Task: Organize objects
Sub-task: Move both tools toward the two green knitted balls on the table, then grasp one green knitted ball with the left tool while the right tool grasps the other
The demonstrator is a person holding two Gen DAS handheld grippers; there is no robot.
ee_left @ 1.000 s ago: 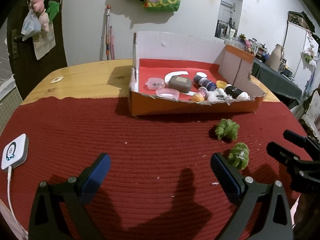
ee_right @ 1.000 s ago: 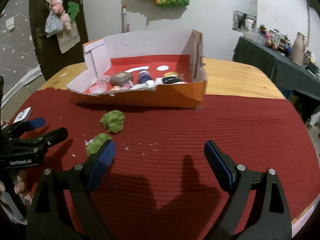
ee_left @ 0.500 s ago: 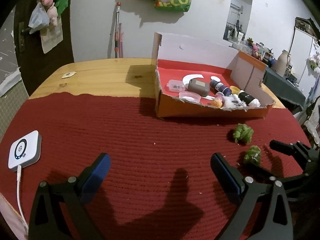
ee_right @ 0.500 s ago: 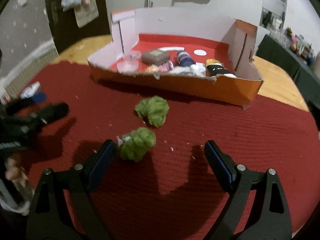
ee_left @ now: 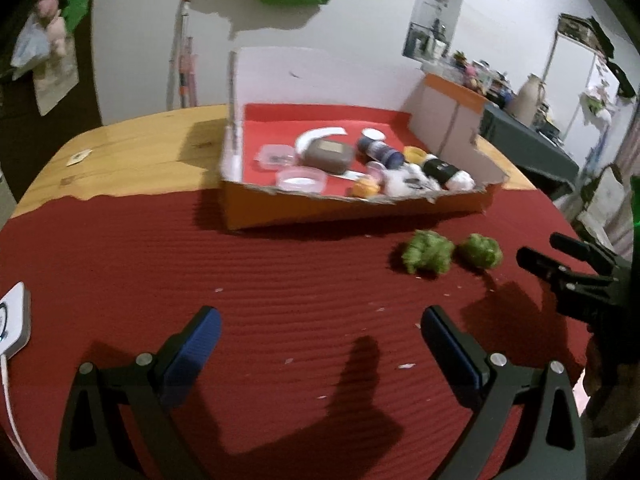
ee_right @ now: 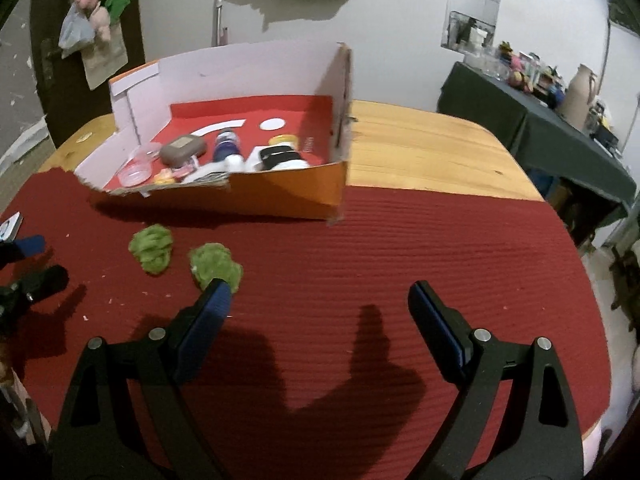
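Two fuzzy green lumps lie side by side on the red mat, just in front of the orange cardboard box. The box holds several small items. My left gripper is open over bare mat, with the lumps ahead and to its right. My right gripper is open too and holds nothing. Its left fingertip sits at the near edge of the right-hand lump, and the other lump lies further left. Each gripper shows at the edge of the other's view.
A white device with a cable lies at the mat's left edge. The box stands where the mat meets the bare wooden tabletop. A dark-clothed side table with clutter stands off to the right.
The green lump that lay nearer, against the right gripper's left finger, now lies beside the other lump. Both wrist views have swung sideways. Both grippers stay open.
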